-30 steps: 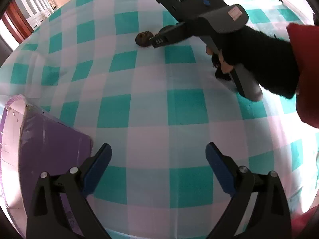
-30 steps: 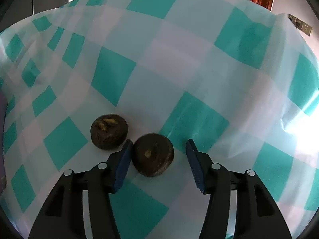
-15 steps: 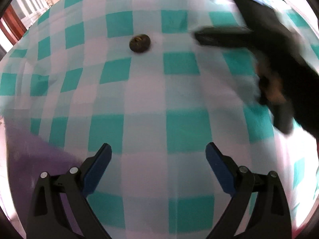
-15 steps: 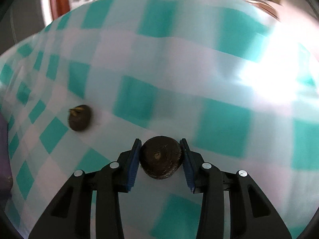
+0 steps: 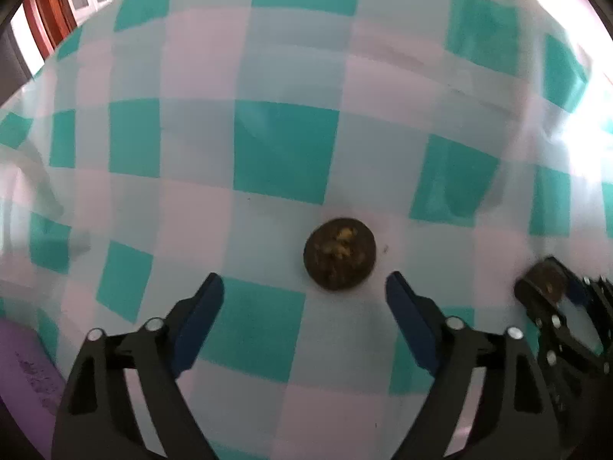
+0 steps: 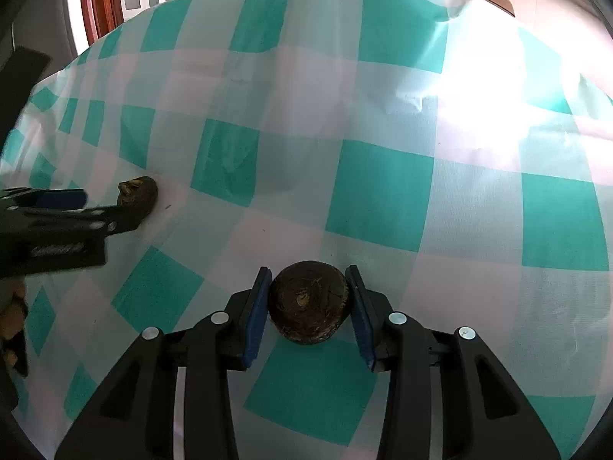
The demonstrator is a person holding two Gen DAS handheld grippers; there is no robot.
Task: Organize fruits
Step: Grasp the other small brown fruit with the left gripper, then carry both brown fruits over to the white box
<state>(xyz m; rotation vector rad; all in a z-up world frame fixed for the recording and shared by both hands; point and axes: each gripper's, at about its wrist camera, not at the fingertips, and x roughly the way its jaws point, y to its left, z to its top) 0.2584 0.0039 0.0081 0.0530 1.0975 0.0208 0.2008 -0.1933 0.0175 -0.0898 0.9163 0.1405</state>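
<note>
A dark brown round fruit (image 5: 339, 253) lies on the teal-and-white checked tablecloth (image 5: 279, 153), just ahead of my left gripper (image 5: 304, 299), which is open and empty. The same fruit shows in the right wrist view (image 6: 138, 196), partly behind the left gripper (image 6: 76, 211). My right gripper (image 6: 309, 303) is shut on a second dark brown fruit (image 6: 309, 302) and holds it above the cloth. In the left wrist view this gripper (image 5: 551, 291) with its fruit (image 5: 546, 281) is at the right edge.
A purple container (image 5: 23, 375) sits at the lower left of the left wrist view. The cloth is wrinkled at the far right (image 6: 413, 96). A wooden door frame (image 6: 99, 0) stands beyond the table's far edge.
My right gripper closed on the nearer fruit and lifted it away to the right. My left gripper moved forward up to the other fruit, which stayed on the cloth.
</note>
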